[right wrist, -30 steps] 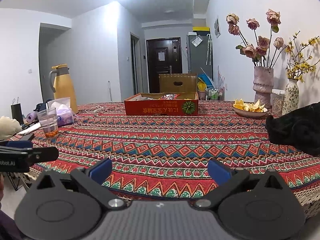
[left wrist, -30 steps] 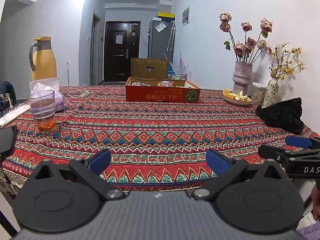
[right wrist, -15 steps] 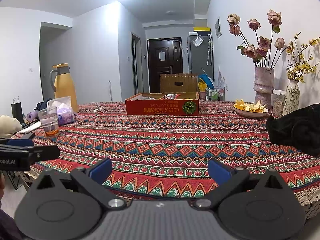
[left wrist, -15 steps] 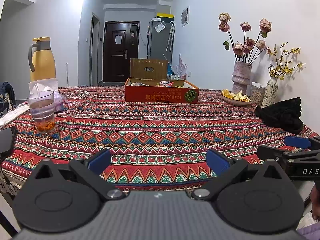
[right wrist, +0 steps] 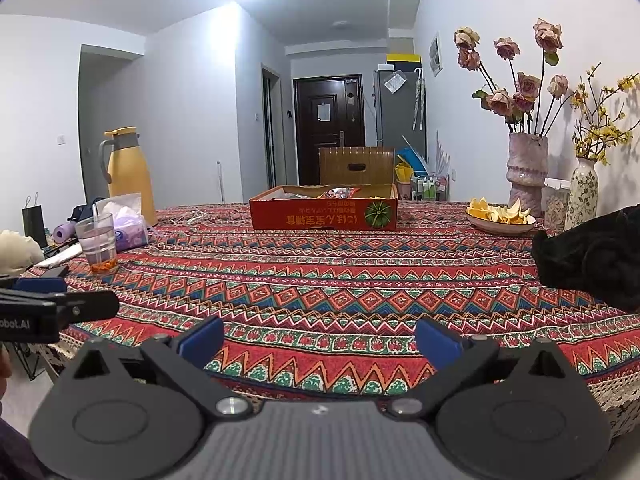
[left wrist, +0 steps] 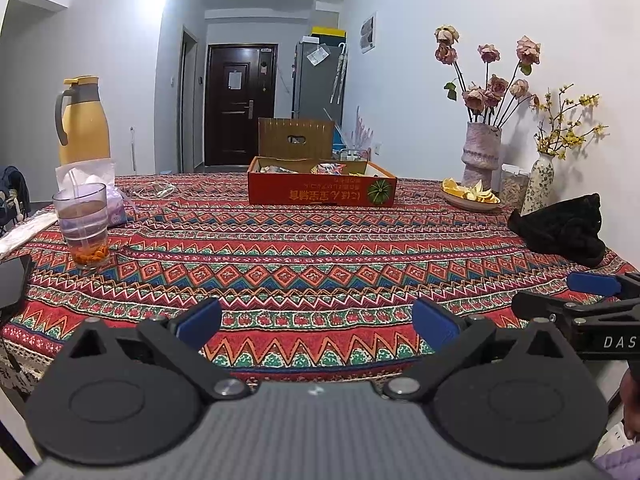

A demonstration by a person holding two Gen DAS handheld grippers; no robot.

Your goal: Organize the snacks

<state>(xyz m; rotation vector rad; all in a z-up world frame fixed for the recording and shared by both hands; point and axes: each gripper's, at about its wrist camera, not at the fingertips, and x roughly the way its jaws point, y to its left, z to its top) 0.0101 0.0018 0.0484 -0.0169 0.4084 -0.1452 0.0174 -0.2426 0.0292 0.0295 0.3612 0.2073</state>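
Patterned red tablecloth (left wrist: 320, 256) is covering the whole table and taking up most of the left wrist view. Left gripper (left wrist: 316, 322) is hanging at the near edge with its blue fingertips (left wrist: 200, 318) spread wide apart, nothing between them. Way over at the far side, a red cardboard box (left wrist: 322, 192) is sitting with snack packets (left wrist: 328, 169) showing over its rim. A glass cup (left wrist: 83, 224) with orange bits at the bottom is standing on the left, a yellow jug (left wrist: 82, 120) behind it. A plate of orange peels (left wrist: 472, 196) and a black cloth bundle (left wrist: 564, 228) are lying on the right, near a vase of dried roses (left wrist: 482, 148). The right gripper (left wrist: 588, 300) is poking in from the right edge.

Right wrist view is showing pretty much the same spread. Right gripper (right wrist: 320, 338) is also gaping wide and holding nothing, hovering at the near edge. The box (right wrist: 324, 213) is sitting well away across the table, snacks (right wrist: 338, 192) inside. The left gripper (right wrist: 52, 308) is sticking in from the left side.
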